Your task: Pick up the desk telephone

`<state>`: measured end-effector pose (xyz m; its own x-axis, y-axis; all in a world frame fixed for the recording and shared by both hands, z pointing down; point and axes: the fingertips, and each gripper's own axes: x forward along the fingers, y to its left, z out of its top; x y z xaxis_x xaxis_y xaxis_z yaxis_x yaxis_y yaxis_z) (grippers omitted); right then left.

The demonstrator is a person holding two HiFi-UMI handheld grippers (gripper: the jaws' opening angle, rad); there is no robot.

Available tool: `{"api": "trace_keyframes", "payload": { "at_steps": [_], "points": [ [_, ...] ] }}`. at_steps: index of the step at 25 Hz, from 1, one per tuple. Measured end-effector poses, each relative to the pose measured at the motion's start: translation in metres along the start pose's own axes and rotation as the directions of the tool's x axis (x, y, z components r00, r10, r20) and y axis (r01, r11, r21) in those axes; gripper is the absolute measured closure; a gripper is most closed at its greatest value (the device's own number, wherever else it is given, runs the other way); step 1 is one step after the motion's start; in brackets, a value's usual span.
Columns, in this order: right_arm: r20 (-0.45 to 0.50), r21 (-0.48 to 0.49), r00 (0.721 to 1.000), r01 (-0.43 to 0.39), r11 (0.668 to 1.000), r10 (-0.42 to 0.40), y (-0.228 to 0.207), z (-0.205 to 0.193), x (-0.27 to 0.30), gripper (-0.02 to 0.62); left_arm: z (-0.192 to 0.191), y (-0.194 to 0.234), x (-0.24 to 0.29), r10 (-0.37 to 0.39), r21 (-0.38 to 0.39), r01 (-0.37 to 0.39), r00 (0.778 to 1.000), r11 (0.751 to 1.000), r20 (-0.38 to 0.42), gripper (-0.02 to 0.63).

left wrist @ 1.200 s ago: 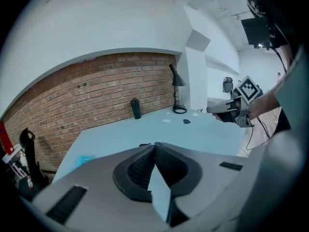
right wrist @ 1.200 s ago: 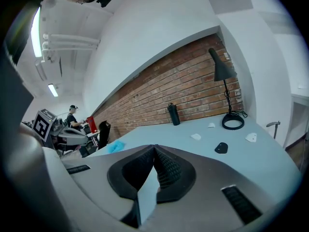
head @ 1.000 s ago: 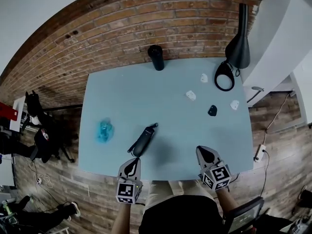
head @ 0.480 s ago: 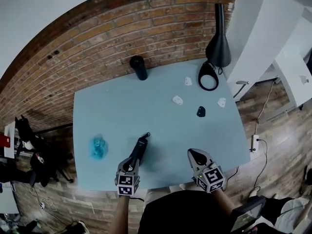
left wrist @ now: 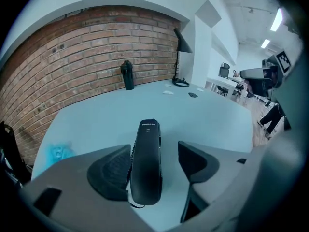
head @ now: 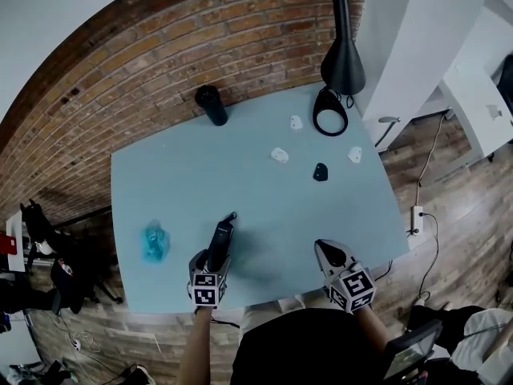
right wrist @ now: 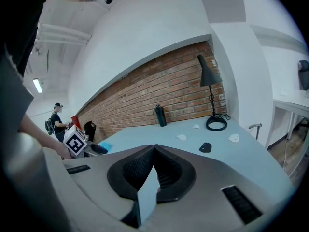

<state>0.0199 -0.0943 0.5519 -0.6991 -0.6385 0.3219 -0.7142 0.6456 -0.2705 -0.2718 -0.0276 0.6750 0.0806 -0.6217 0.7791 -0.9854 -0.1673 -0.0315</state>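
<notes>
Head view shows a pale blue surface (head: 264, 207) set against a brick wall (head: 160, 62). The desk telephone (head: 221, 237), a slim black handset, lies flat near the near edge, left of centre, its long axis pointing away from the person. The left claw (head: 210, 261) is down at the handset's near end, tilted steeply toward the surface.

Left gripper view looks along the handset: it sits between the two jaws, close against the left pad, with a clear gap to the right pad. The jaws have just been opening and now stand wide, so the left claw is released and is not gripping the telephone.

The right claw (head: 333, 253) hovers over the near edge, well to the right of the telephone. Right gripper view shows its pads meeting at the tips with nothing between them: clenched and empty.

Farther back stand a dark bottle (head: 212, 105) beside the wall and a black lamp (head: 342, 58) at the far right corner. Three small white pieces (head: 280, 155) and a small black object (head: 321, 172) lie scattered on the right half. A crumpled blue item (head: 154, 241) lies left of the telephone.
</notes>
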Motion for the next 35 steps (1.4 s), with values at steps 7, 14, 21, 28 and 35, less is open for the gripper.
{"api": "trace_keyframes", "payload": {
  "at_steps": [7,14,21,28,35],
  "points": [
    [-0.002,0.014,1.000,0.027,1.000,-0.027,-0.017,-0.006,-0.007,0.581,-0.003,0.010,0.016,0.009,-0.042,-0.009,1.000,0.999,-0.016,0.255],
    [-0.019,0.013,0.999,0.027,1.000,-0.027,-0.015,-0.013,-0.007,0.581,-0.019,0.005,0.033,-0.005,-0.019,0.003,0.995,1.000,-0.101,0.215],
    [-0.023,0.023,0.998,0.057,0.998,-0.056,-0.025,-0.014,-0.009,0.581,-0.021,0.007,0.042,-0.008,-0.020,0.005,0.993,1.000,-0.116,0.215],
    [-0.032,0.021,0.998,0.063,0.998,-0.063,-0.026,-0.016,-0.009,0.581,-0.019,0.013,0.046,0.025,-0.037,-0.029,0.994,0.999,-0.107,0.215],
    [-0.036,0.023,0.997,0.063,0.998,-0.062,-0.028,-0.016,-0.007,0.581,-0.026,0.012,0.051,0.016,-0.034,-0.021,0.988,0.999,-0.154,0.215]
  ]
}}
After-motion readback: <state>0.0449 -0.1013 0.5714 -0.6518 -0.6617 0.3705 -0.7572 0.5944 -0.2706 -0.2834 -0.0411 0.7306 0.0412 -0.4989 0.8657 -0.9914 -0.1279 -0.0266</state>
